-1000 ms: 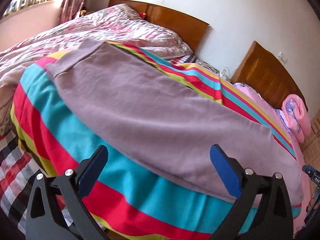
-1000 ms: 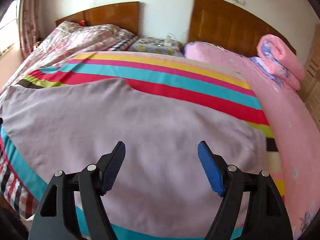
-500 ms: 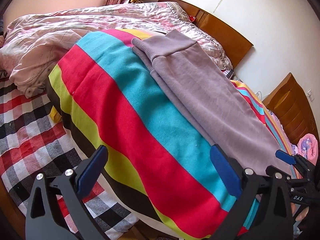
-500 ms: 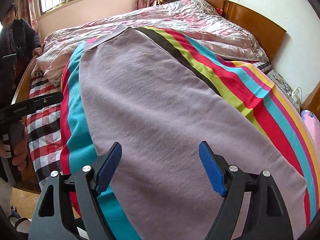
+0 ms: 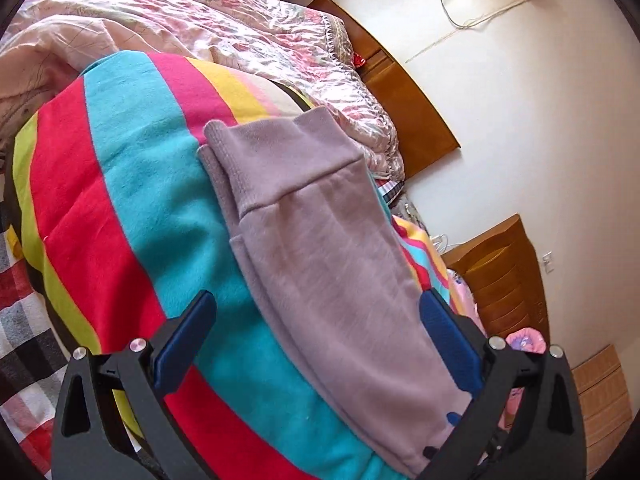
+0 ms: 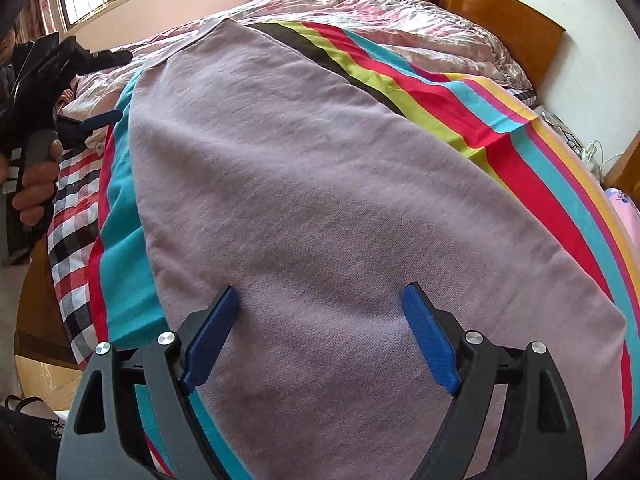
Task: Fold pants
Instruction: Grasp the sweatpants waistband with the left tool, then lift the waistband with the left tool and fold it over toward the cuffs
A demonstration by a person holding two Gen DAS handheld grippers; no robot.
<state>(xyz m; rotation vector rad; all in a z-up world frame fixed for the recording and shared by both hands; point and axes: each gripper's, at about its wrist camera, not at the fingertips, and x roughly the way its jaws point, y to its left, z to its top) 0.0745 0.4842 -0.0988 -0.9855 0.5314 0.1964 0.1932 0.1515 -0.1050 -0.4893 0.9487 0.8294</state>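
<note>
One pair of mauve pants point(image 6: 320, 208) lies flat along a striped blanket point(image 6: 460, 100) on the near bed point(image 6: 76, 216), already doubled leg on leg. The waistband point(image 5: 288, 160) is toward the bed's window side and the leg ends are under the right gripper. Laid out long and smooth like this, the pants are ready, as I judge it, to be folded end to end, with one gripper taking each end.

The right gripper point(image 6: 320, 316) hangs steeply over the leg end, close to the cloth. Its fingers point(image 6: 428, 340) are spread wide and have just been opening further, with only flat fabric below them and nothing pinched. The left gripper point(image 5: 316, 324) points along the pants from beside their near edge, looking toward the waistband. Its fingers point(image 5: 188, 340) are also wide apart and empty. In the right wrist view that same left gripper shows at the bed's far side, gripped by the person's hand point(image 6: 36, 184).

Counted: one pair of pants, one striped blanket, two grippers, two wooden headboards point(image 5: 404, 96), so two beds. A crumpled pink quilt point(image 6: 380, 4) is heaped at the head of the near bed.
</note>
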